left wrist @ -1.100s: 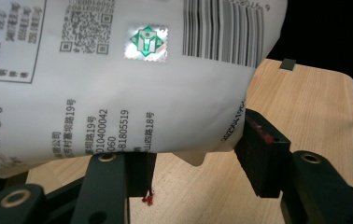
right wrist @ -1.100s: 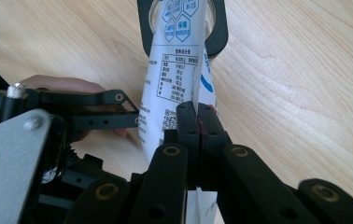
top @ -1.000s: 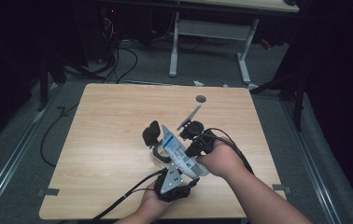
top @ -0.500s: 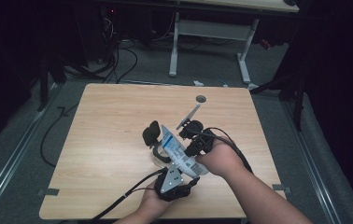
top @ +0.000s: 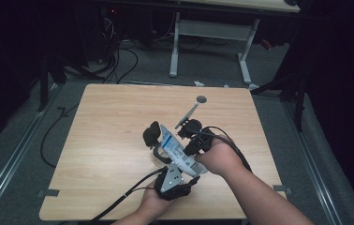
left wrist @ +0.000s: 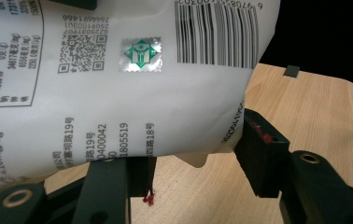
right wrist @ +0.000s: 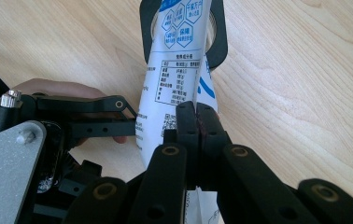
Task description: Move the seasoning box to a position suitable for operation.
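A white pouch (top: 177,152) with blue print and a barcode hangs between both grippers above the table's front middle. My left gripper (top: 171,159) comes up from the near edge and grips the pouch (left wrist: 118,93) by its sides, one pad against its right edge. From the right, my right gripper (top: 190,140) pinches the pouch (right wrist: 174,79); its jaws (right wrist: 196,116) are pressed together on the film. The pouch's far end lies over a black-rimmed round container (right wrist: 219,44), which sits by the pouch (top: 151,135) in the high view.
A grey spoon-like utensil (top: 191,111) lies on the wooden table (top: 109,117) just beyond the grippers. Small tape marks (top: 47,192) sit at the table's front corners. Behind the table stand a second table's white legs (top: 174,47), with cables (top: 119,61) on the floor.
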`<act>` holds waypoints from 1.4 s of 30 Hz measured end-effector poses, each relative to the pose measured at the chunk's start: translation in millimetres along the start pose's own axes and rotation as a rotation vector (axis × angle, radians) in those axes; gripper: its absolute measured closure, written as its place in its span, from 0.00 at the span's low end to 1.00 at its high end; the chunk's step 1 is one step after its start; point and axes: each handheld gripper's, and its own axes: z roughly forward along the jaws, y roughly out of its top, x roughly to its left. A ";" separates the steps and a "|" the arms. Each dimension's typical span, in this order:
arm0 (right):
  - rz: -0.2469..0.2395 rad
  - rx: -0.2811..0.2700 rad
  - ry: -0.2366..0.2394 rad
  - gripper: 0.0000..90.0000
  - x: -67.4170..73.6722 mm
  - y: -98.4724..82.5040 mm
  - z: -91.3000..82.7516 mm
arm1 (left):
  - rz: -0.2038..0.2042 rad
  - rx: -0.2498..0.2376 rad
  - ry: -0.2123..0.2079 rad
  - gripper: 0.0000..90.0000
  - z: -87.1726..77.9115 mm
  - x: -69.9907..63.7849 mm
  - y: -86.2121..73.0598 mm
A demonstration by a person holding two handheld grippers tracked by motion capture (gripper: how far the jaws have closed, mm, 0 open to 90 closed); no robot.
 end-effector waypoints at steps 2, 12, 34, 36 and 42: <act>-0.002 0.001 -0.002 1.00 0.2 1.3 -0.4 | -0.002 -0.003 0.003 0.58 -0.2 0.8 0.6; -0.005 -0.004 -0.001 1.00 -0.3 4.2 -0.5 | 0.000 -0.002 0.003 0.58 0.0 2.2 2.3; -0.018 -0.010 -0.007 1.00 -2.5 4.3 -2.4 | -0.001 -0.006 -0.002 0.58 1.4 2.2 6.6; -0.018 -0.011 -0.013 1.00 -2.5 4.7 -2.8 | 0.000 -0.007 0.001 0.58 1.4 3.1 7.2; -0.013 -0.017 -0.017 1.00 -2.7 7.6 -3.6 | -0.001 -0.007 0.003 0.58 1.4 5.9 8.5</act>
